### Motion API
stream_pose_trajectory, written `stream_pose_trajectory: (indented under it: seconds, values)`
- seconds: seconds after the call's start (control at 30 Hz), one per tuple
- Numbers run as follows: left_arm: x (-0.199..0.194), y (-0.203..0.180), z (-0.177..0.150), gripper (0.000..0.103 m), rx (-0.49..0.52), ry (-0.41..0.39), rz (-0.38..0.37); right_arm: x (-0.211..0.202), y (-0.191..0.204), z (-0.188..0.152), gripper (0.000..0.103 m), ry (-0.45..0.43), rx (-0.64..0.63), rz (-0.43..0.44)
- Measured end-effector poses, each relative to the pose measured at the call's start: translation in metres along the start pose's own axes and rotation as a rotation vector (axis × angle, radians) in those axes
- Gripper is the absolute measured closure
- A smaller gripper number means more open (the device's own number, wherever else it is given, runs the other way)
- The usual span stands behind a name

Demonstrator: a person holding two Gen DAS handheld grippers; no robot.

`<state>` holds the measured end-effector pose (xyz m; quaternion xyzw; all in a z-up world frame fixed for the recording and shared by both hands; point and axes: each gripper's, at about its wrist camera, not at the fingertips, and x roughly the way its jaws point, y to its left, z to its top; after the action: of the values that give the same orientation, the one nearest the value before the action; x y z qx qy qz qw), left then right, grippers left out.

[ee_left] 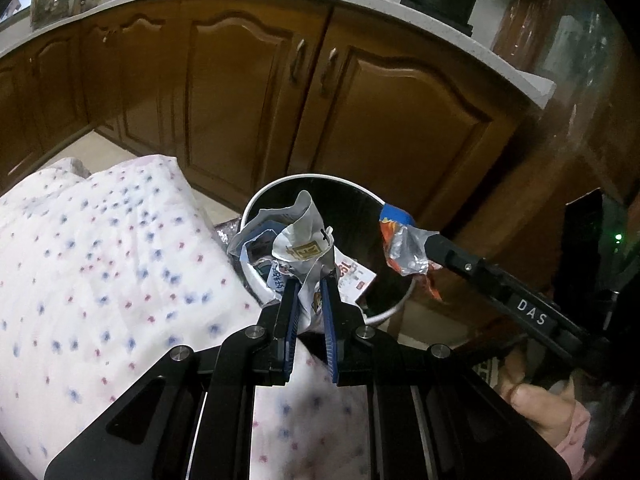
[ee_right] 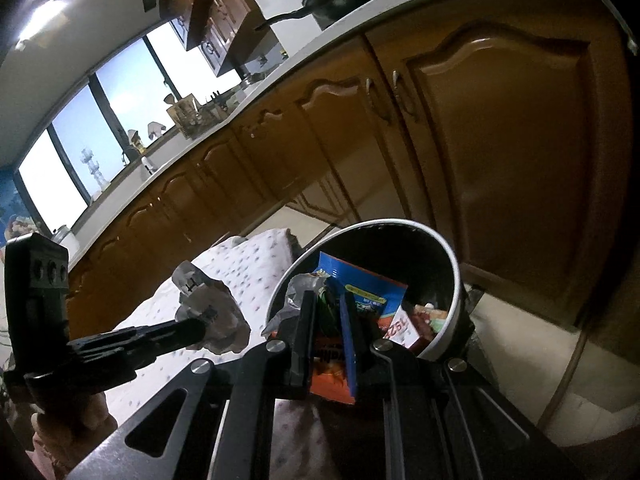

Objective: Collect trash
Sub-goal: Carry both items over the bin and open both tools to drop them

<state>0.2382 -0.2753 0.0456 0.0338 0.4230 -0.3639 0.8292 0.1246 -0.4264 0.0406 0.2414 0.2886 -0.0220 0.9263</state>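
Nearest the left wrist camera, the left gripper (ee_left: 310, 280) is pinching a crumpled white printed wrapper (ee_left: 302, 240), its blue-padded fingers (ee_left: 329, 320) pressed on the lower end. The wrapper hangs over the near rim of the round white-rimmed bin with a dark inside (ee_left: 390, 310), which stands on the floor beside the table draped in a white cloth with blue and red dots (ee_left: 100, 260).

Across the bin's mouth, the right gripper (ee_right: 326, 312) is clamped on an orange and blue foil snack packet (ee_right: 332, 376), held above the rim on the far side from the cloth (more packets already lie inside).

The step in hand looks like the drop: both pieces are over the bin. Next, each gripper must spread so its wrapper falls inside, not onto the rim.

Beyond stand brown wooden cabinet doors (ee_left: 248, 92).

Readable writing: "DAS" on the right gripper's arm; the wrapper's characters are too crumpled to read.
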Motion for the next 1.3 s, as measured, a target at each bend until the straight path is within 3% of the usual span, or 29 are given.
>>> stream_pose_trajectory:
  seconds: [0.47, 1.3]
  values:
    - [0.037, -0.010, 0.019, 0.092, 0.032, 0.036, 0.025, 0.020, -0.016, 0.010, 0.091, 0.021, 0.025, -0.020]
    - [0.071, -0.012, 0.022, 0.092, 0.031, 0.082, 0.068, 0.052, -0.036, 0.007, 0.091, 0.087, 0.029, -0.066]
